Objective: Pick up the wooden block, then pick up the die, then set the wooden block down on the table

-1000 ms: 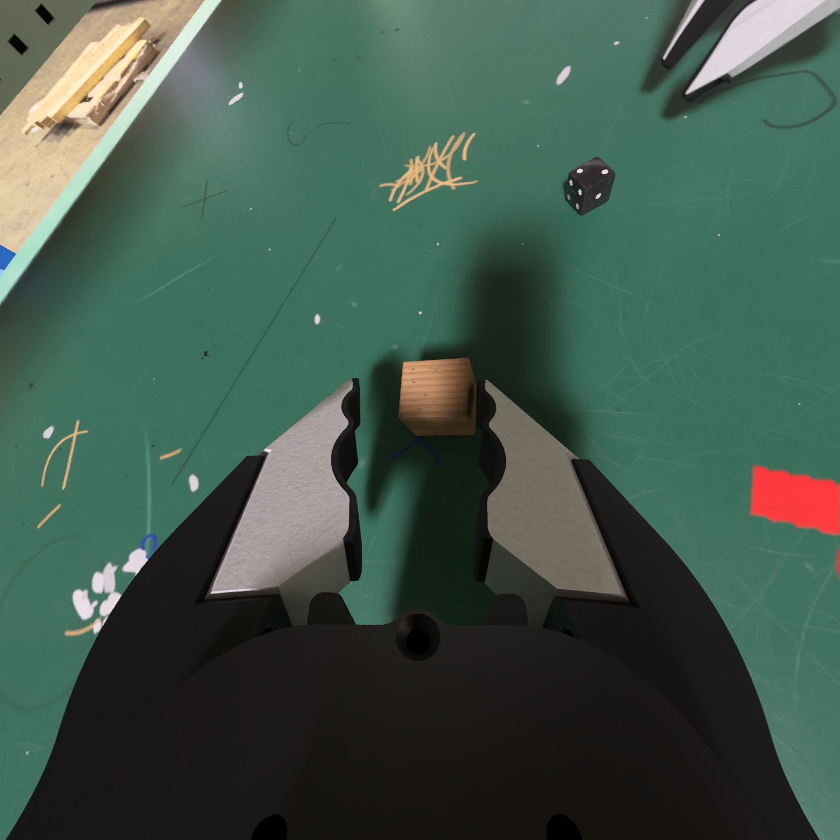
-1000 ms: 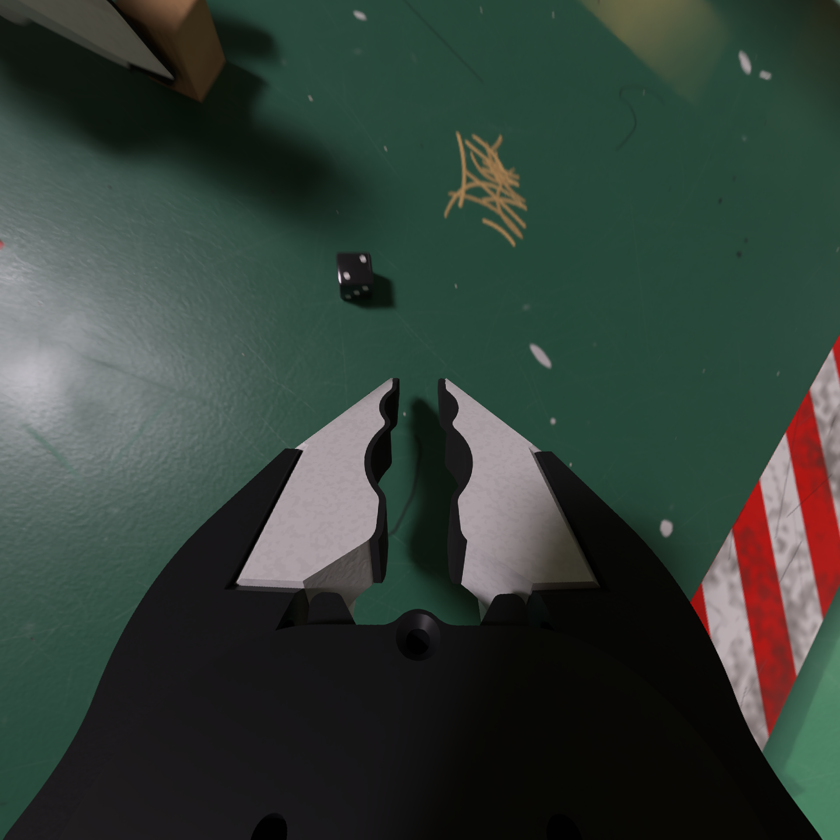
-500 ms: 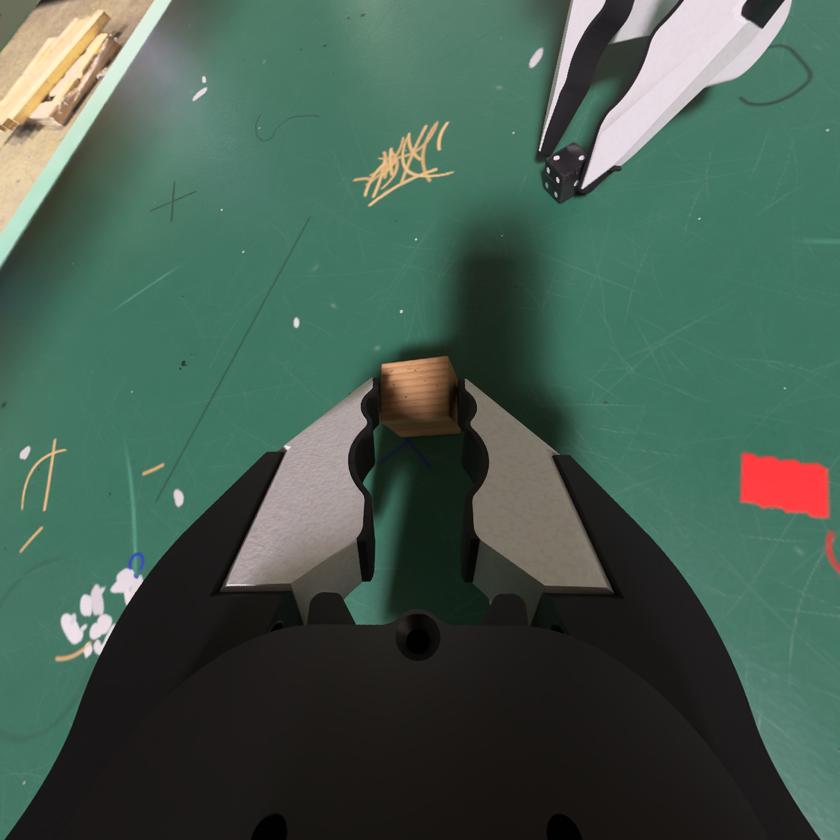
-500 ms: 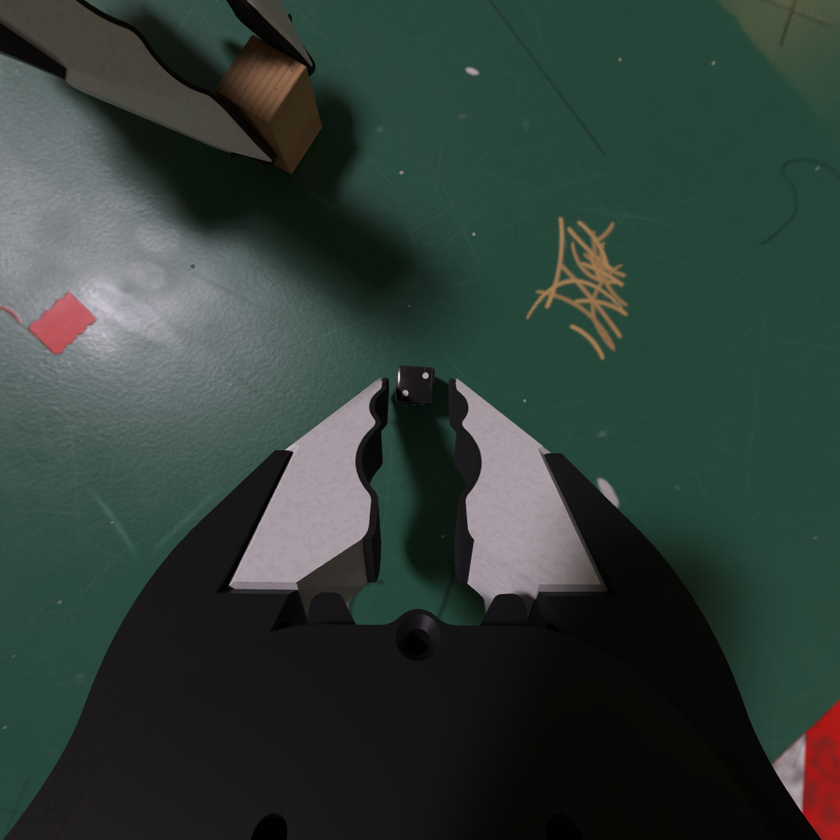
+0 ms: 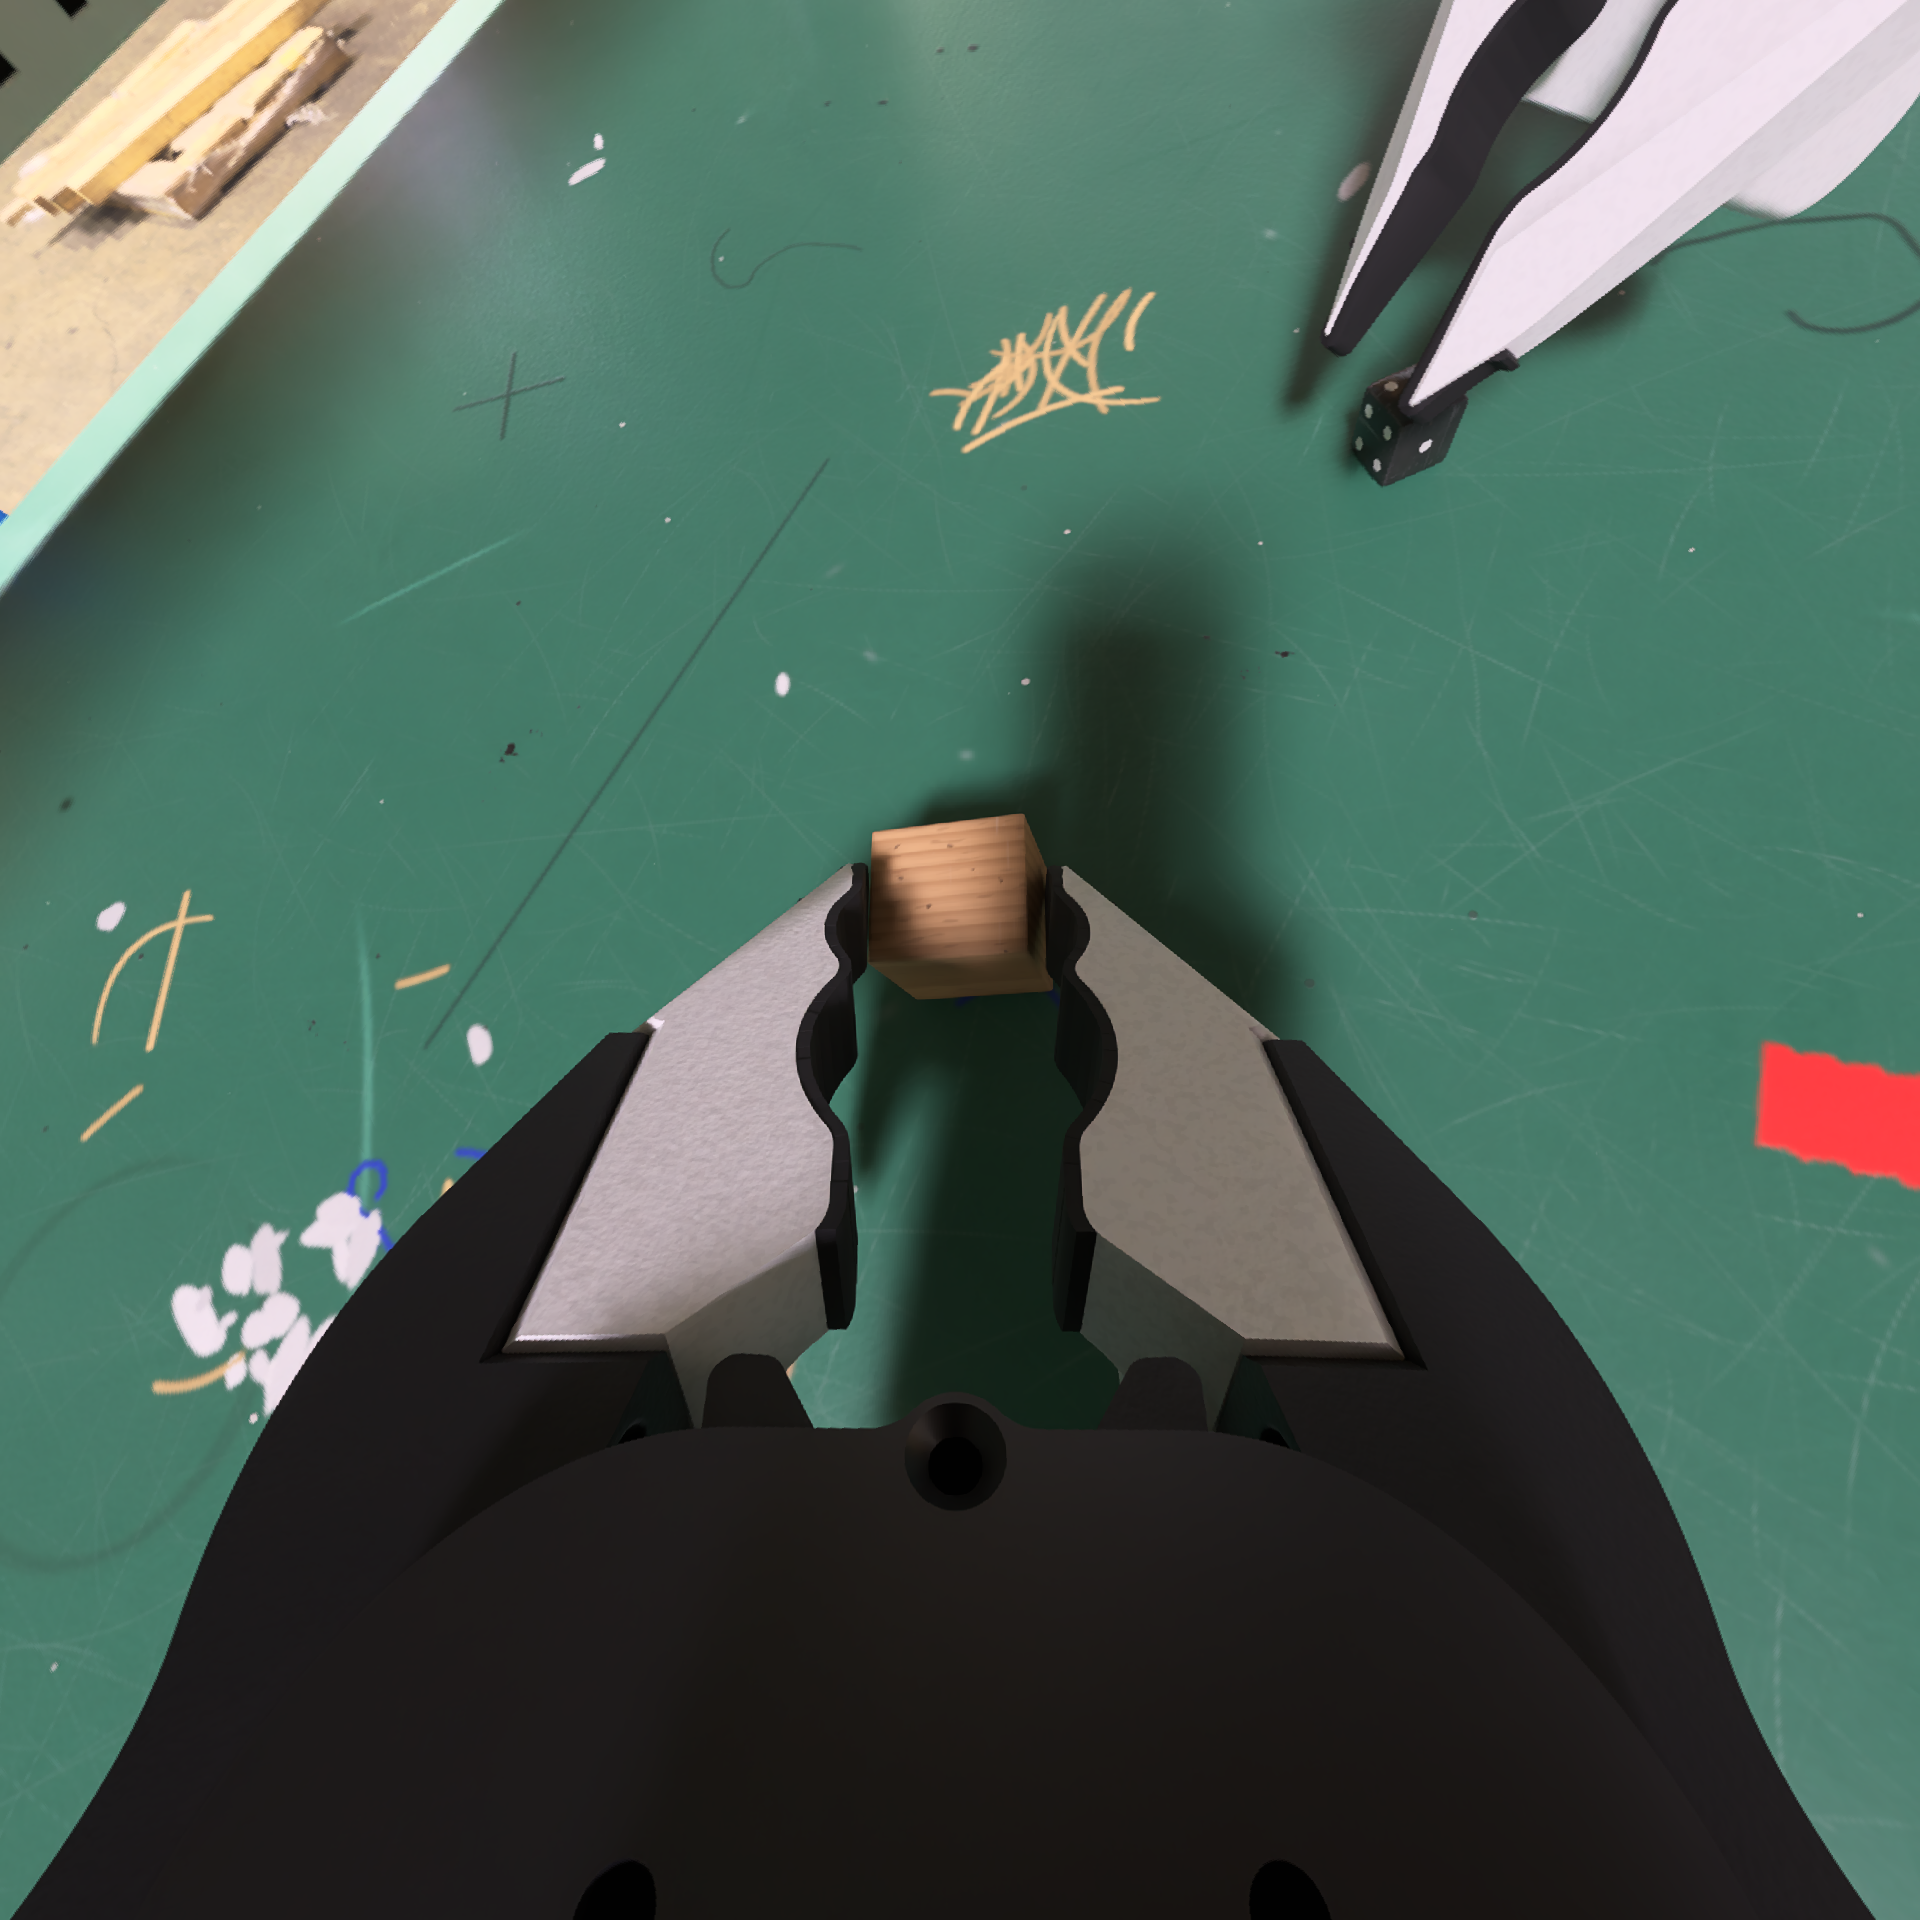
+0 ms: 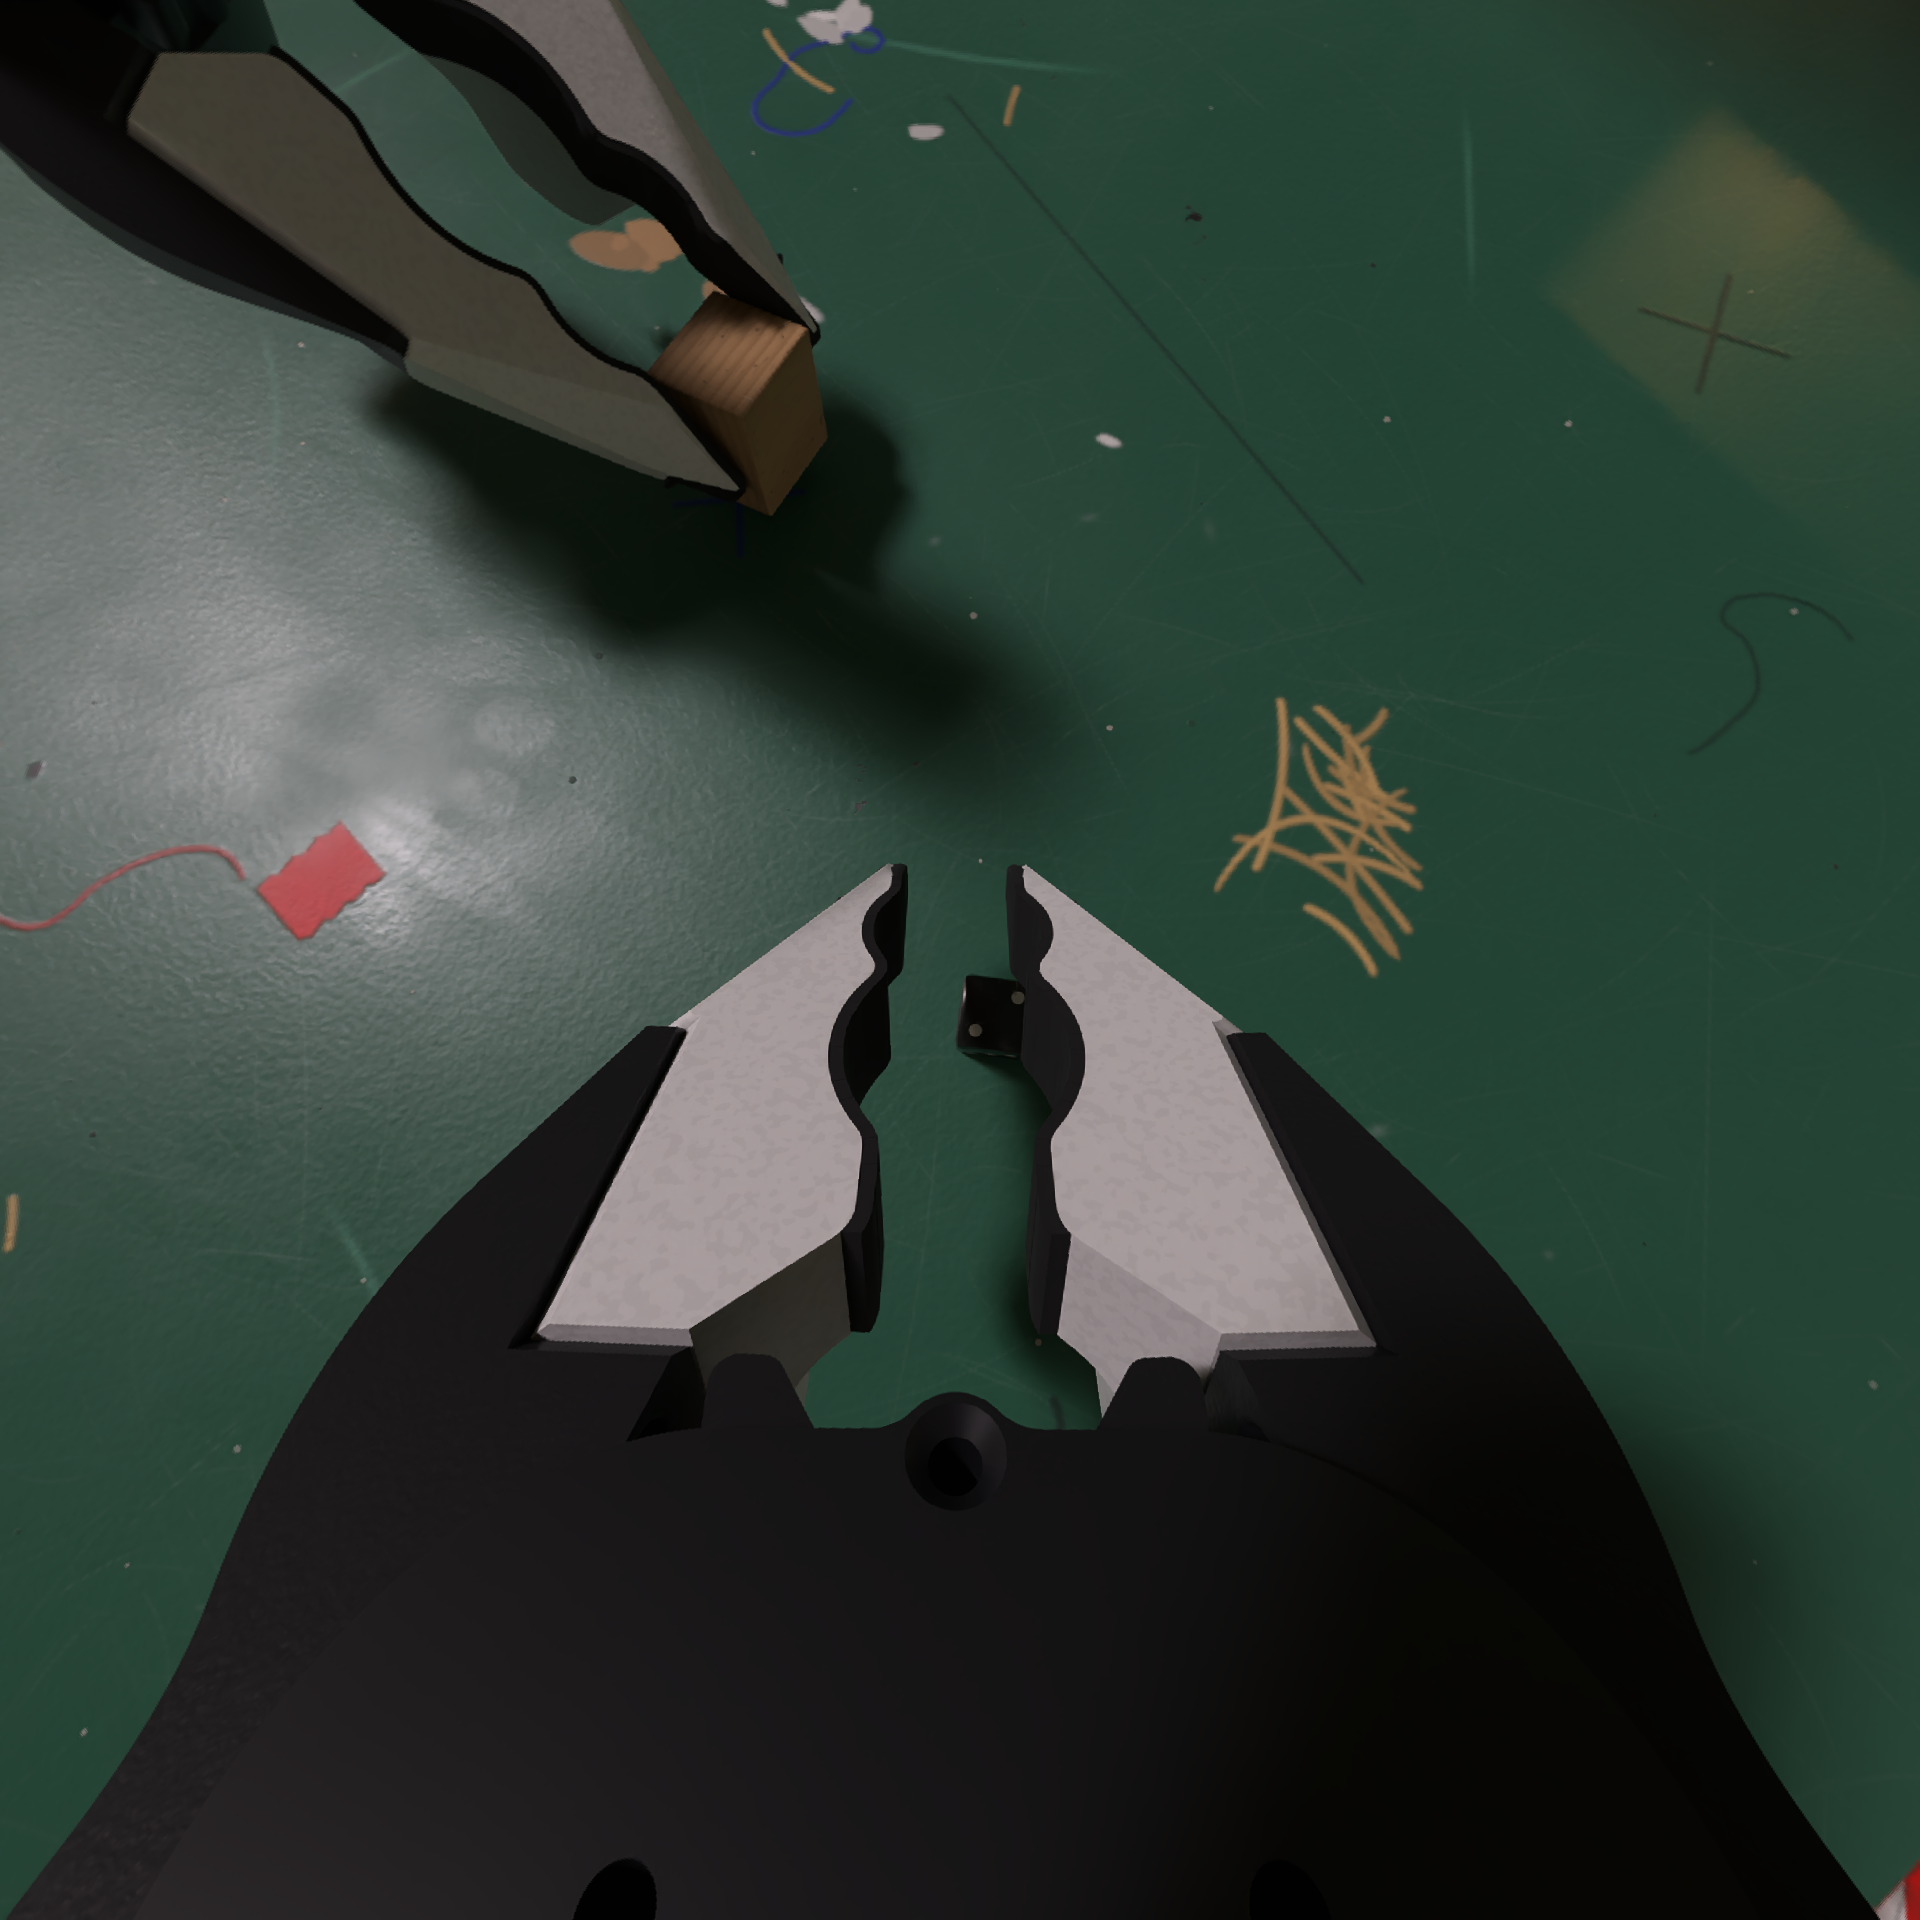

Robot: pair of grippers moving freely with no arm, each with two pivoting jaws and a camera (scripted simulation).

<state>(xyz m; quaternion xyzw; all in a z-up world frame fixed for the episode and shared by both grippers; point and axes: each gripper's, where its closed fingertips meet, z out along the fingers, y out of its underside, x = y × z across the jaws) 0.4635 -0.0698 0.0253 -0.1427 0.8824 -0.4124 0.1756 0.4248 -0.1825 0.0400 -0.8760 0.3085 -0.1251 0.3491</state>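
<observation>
The wooden block [image 5: 951, 904] sits between the fingertips of my left gripper [image 5: 954, 902], which is shut on it, at or just above the green table [image 5: 1455, 831]. The right wrist view shows the same block [image 6: 758, 405] in the left gripper [image 6: 767, 407] at upper left. The black die [image 6: 987, 1018] with white pips lies on the table between the fingers of my right gripper [image 6: 956, 878]. It rests against the right finger and is apart from the left one, so this gripper is open. In the left wrist view the die [image 5: 1397, 442] sits under the right gripper [image 5: 1392, 364].
The table's pale green edge [image 5: 260, 260] runs across the upper left, with wooden planks [image 5: 156, 135] on the floor beyond. A red patch [image 5: 1839, 1112], a tan scribble [image 5: 1039, 384] and white paint spots [image 5: 260, 1309] mark the table surface.
My left gripper has closed onto the wooden block. My right gripper has moved forward to the die, which now lies deeper between its fingers.
</observation>
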